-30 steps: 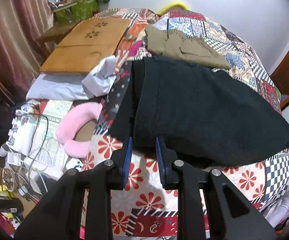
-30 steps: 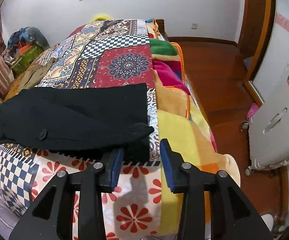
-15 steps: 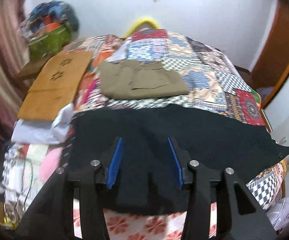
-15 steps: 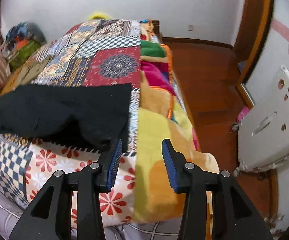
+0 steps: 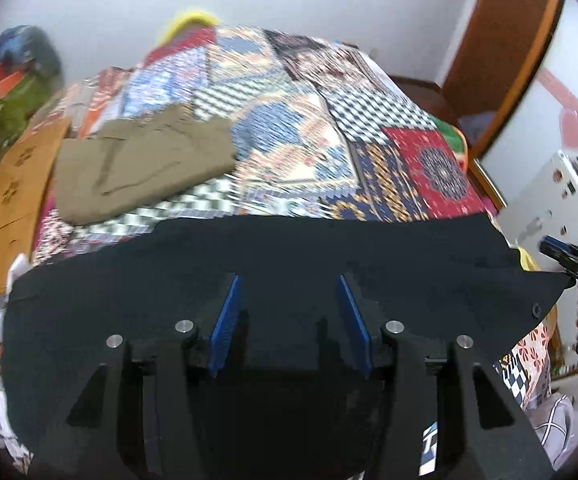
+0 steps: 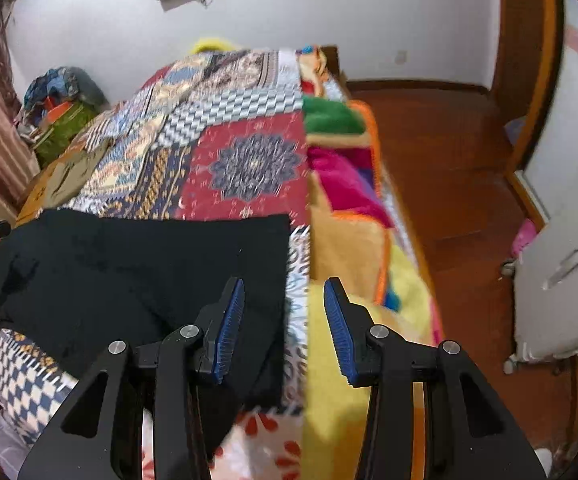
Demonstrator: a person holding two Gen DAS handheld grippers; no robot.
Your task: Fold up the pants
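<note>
Black pants (image 5: pixel 289 248) lie folded across the near edge of the bed, with a button near their right end. My left gripper (image 5: pixel 289 284) hovers over their middle, its jaws opening; dark cloth shows in the gap but the blue pads do not press on it. In the right wrist view the pants (image 6: pixel 129 264) end in a straight edge. My right gripper (image 6: pixel 284 284) stands open over that edge, its left finger above the cloth and its right finger above the bedding, holding nothing. The right gripper (image 5: pixel 569 260) also shows at the pants' right end in the left wrist view.
Folded khaki pants (image 5: pixel 141 168) rest farther back on the patchwork bedspread (image 5: pixel 309 140). A wooden board (image 5: pixel 13 184) lies at the bed's left side. A colourful blanket (image 6: pixel 349 208) drapes the right side, above a wooden floor (image 6: pixel 449 160) and a white appliance (image 6: pixel 561 280).
My left gripper let go of the pants' left end, opened wider and swept right to their middle. My right gripper shifted slightly, staying open at the right edge.
</note>
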